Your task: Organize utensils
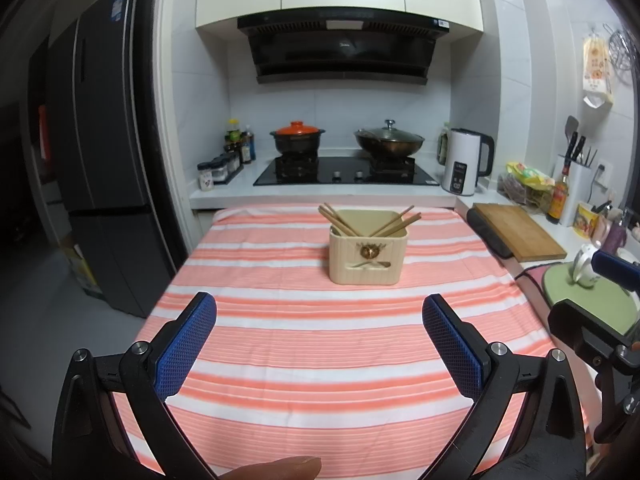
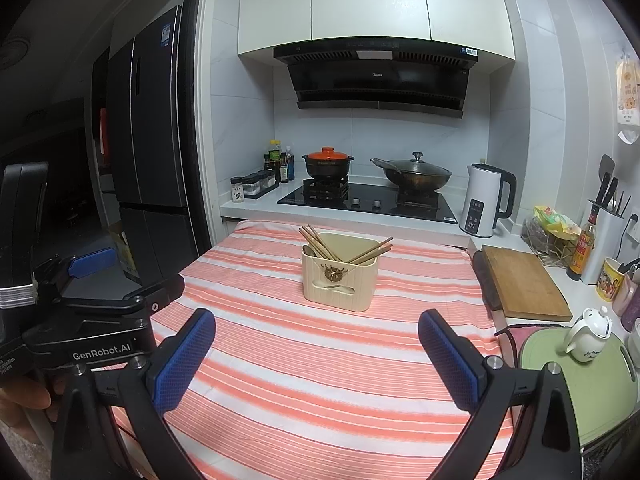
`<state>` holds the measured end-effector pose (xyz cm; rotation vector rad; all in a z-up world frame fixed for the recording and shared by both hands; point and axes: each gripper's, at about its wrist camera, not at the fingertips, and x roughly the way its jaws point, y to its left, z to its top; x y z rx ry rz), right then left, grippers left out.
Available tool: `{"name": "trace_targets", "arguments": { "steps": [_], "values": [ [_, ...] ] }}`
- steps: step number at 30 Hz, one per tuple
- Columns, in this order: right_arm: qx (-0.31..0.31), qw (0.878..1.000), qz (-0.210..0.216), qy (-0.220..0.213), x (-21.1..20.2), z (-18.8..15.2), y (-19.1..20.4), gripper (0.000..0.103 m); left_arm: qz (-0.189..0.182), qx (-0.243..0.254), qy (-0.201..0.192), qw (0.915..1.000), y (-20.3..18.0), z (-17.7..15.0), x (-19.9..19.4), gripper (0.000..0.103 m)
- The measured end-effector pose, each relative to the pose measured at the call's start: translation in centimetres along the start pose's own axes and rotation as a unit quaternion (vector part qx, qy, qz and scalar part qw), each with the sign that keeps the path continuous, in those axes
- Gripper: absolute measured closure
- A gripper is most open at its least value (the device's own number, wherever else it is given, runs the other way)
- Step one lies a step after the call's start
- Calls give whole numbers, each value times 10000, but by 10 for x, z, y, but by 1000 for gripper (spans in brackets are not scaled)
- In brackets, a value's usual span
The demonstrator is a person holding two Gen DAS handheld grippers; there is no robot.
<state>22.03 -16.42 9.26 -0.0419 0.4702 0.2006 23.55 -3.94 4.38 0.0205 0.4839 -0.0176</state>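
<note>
The left gripper (image 1: pixel 319 344) hung over the near part of the striped tablecloth (image 1: pixel 304 380) with its jaws spread wide and nothing between them; the right gripper (image 2: pixel 317 354), just beside it, was likewise released and empty. Toward the far edge of the cloth, about mid-width, stood the utensil holder (image 1: pixel 368 250), a cream ribbed tub with a raised spoon-and-fork emblem on its front. Wooden chopsticks (image 1: pixel 338 219) leaned out in two loose fans, one to the left rim and one to the right, crossing low inside. The holder looked light, so a sideways pull on a chopstick could probably tip it or drag it on the cloth, and the crossed sticks might snag each other.
</note>
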Motion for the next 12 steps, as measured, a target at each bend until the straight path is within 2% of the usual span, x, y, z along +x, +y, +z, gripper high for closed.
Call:
{"name": "trace_targets", "arguments": {
  "steps": [12],
  "values": [
    [22, 10000, -6, 45, 2, -1, -3, 0, -115, -67, -94, 9999, 0, -7, 0, 0]
  ]
}}
